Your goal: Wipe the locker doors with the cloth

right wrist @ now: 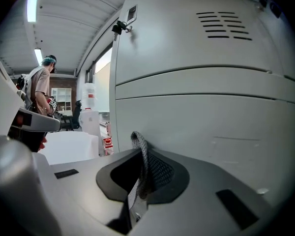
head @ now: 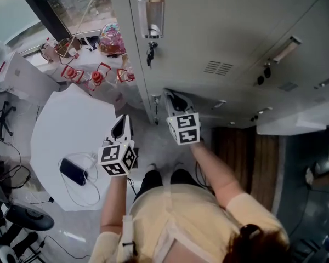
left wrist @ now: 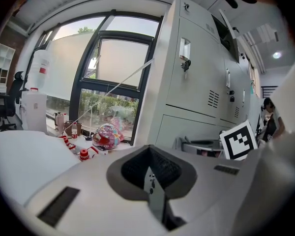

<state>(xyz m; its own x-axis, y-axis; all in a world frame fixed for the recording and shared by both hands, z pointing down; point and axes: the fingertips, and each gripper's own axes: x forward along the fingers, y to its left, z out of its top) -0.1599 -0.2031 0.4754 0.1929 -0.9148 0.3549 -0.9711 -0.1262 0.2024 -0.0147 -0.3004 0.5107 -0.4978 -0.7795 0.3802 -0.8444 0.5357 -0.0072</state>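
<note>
Cloth point(right wrist: 146, 165), grey and mesh-textured, is pinched tight between the jaws of the right gripper point(head: 172, 97), a twisted end poking up past the tips. That gripper is right up at the grey locker doors point(right wrist: 211, 107), aimed at the lower door just under the seam where it meets the upper one; whether the cloth is actually on the metal, I cannot tell. Over on the other side, the left gripper point(left wrist: 150, 170) has its jaws pressed together with nothing between them, and it hangs beside the right one, a little farther back from the lockers, pointing towards the window point(left wrist: 115, 77). From the head view, both arms reach forward, the marker cubes facing up. A bunch of keys point(head: 150, 52) dangles from the lock of the upper door, and vent louvres point(head: 218, 67) sit off to its right. Down to the left, a white table point(head: 71, 125) carries a dark device point(head: 73, 171) with a white cable. Another person point(right wrist: 39, 95) stands well away in the background.
</note>
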